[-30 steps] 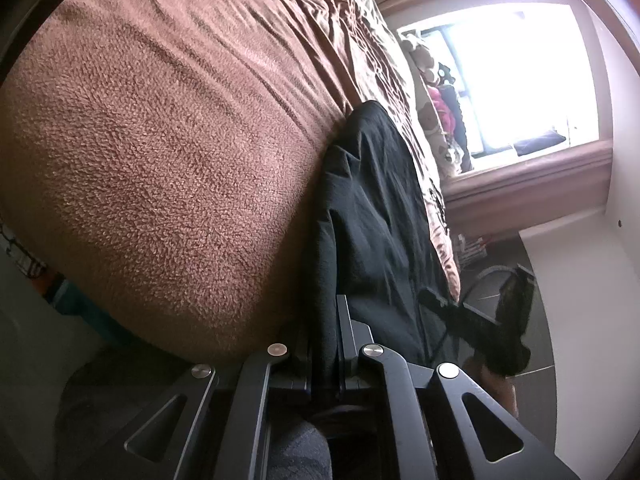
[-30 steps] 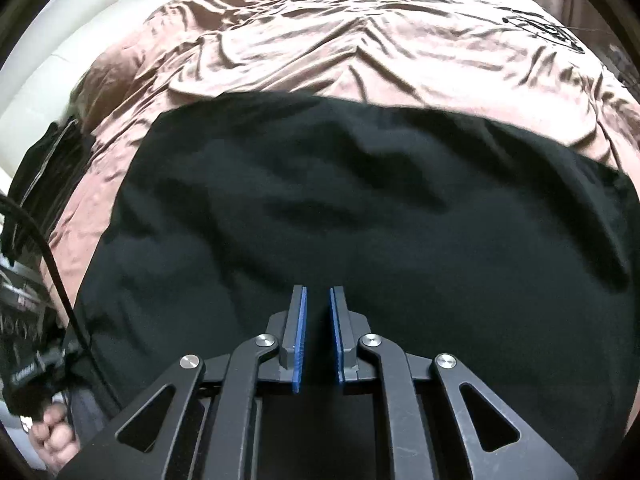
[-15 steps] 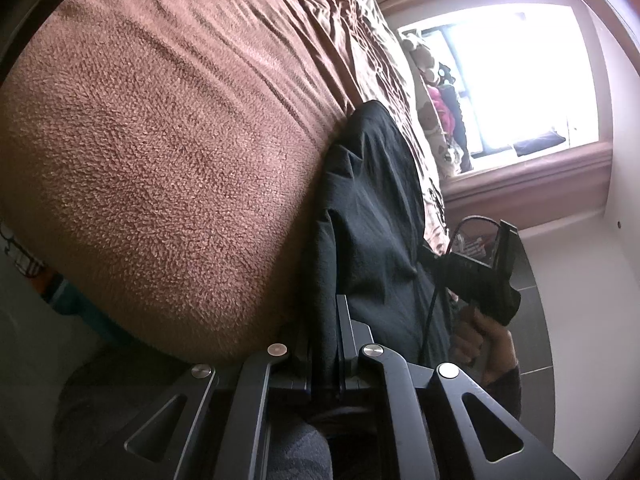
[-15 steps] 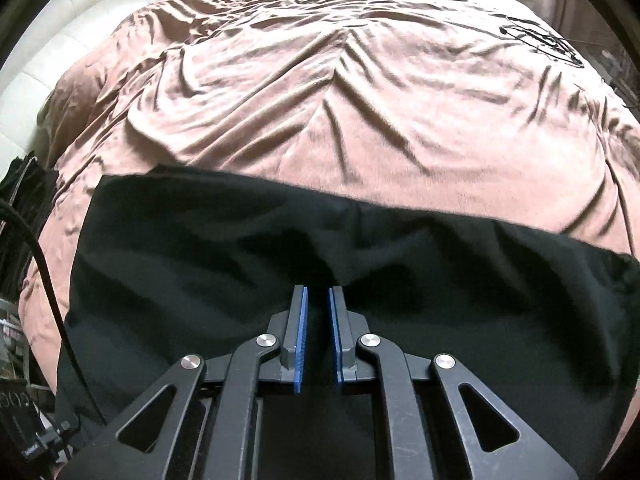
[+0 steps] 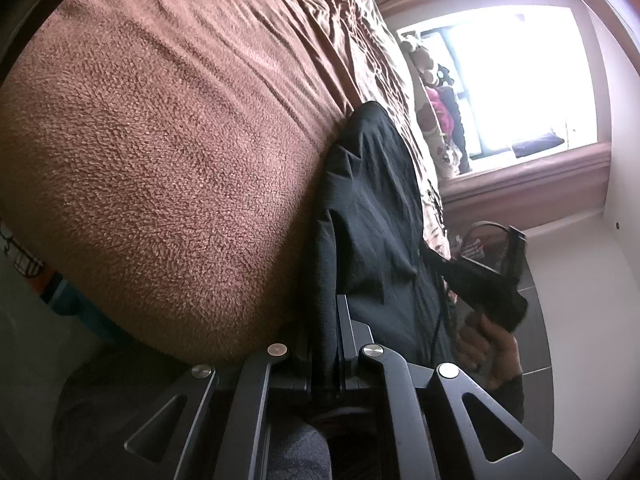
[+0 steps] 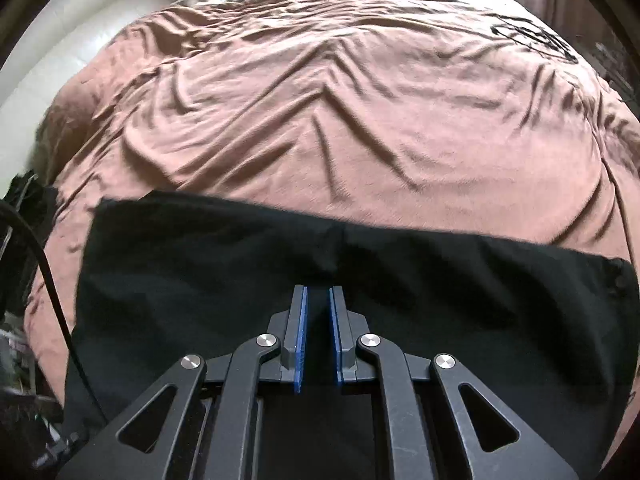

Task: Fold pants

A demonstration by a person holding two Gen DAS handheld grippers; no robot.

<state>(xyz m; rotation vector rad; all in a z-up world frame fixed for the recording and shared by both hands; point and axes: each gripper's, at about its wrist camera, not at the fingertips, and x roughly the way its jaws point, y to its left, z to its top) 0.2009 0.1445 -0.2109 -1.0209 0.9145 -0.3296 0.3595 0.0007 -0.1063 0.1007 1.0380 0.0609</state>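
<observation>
1. My left gripper [image 5: 325, 320]: jaws closed down on a bunched fold of the black pants [image 5: 372, 216]. Cloth fills the slot between the fingers and runs on out past the tips.
2. My right gripper [image 6: 319, 300]: jaws narrow, blue pads [image 6: 301, 336] close together with black cloth between them. I read that as a pinch on the pants [image 6: 240, 280]; the cloth is too dark to show exactly where it touches the pads.
3. Pants location: on the brown blanket [image 6: 320, 100] covering the bed, at the near edge. In the right wrist view they lie as a wide dark band across the lower frame, far edge roughly straight, with a small pucker just ahead of the right fingertips.
4. Left wrist view is rolled sideways. The blanket [image 5: 160, 160] fills the left of the frame, fuzzy up close. The pants sit as a ridge beside it, rising from my left jaws towards the window [image 5: 520, 80].
5. Also in the left view: a hand [image 5: 486, 344] gripping the black handle of the right gripper's body [image 5: 488, 288], beside the far side of the pants, with a cable [image 5: 438, 304] hanging off it.
6. Background: stuffed toys [image 5: 434, 96] by the window, too blown out to detail. White wall [image 6: 80, 32] upper left in the right view. Black cable [image 6: 52, 280] down the left edge there.
</observation>
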